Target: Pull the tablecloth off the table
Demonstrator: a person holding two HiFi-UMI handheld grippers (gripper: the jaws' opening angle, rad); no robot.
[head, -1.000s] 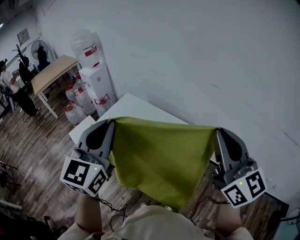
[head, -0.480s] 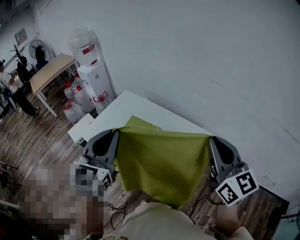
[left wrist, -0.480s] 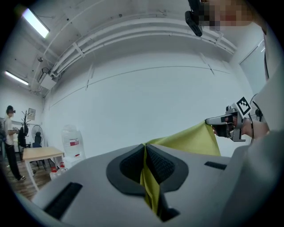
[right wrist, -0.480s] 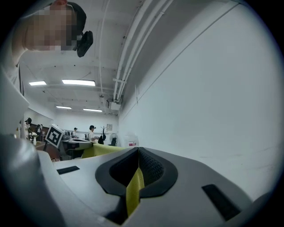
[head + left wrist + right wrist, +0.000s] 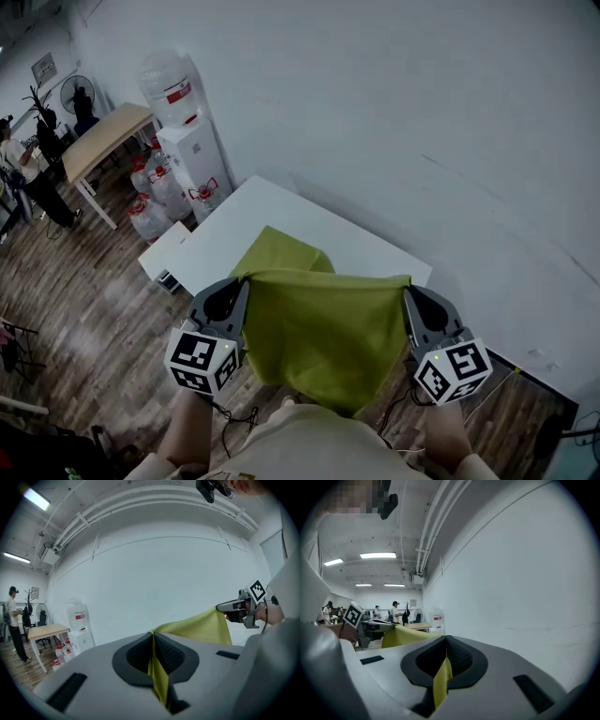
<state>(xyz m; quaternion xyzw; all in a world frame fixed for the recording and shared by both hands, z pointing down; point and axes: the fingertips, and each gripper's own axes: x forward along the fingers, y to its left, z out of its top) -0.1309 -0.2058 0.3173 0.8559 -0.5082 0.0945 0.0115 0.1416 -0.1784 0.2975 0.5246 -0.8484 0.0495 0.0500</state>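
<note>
Yellow-green fabric tablecloth, 1 piece, hung stretched between the 2 grippers, its top edge taut and 1 far fold lying on the 1 rectangular white table. The left gripper was clamped tight on the cloth's left top corner, fabric pinched between its dark pads. The right gripper was closed the same way on the right top corner. The hanging cloth hid the table's near side, and its lowest corner ended against the person's pale shirt. By the wall stood 1 white water dispenser and 1 wooden table. Clear water jugs clustered on the floor, too crowded to count.
</note>
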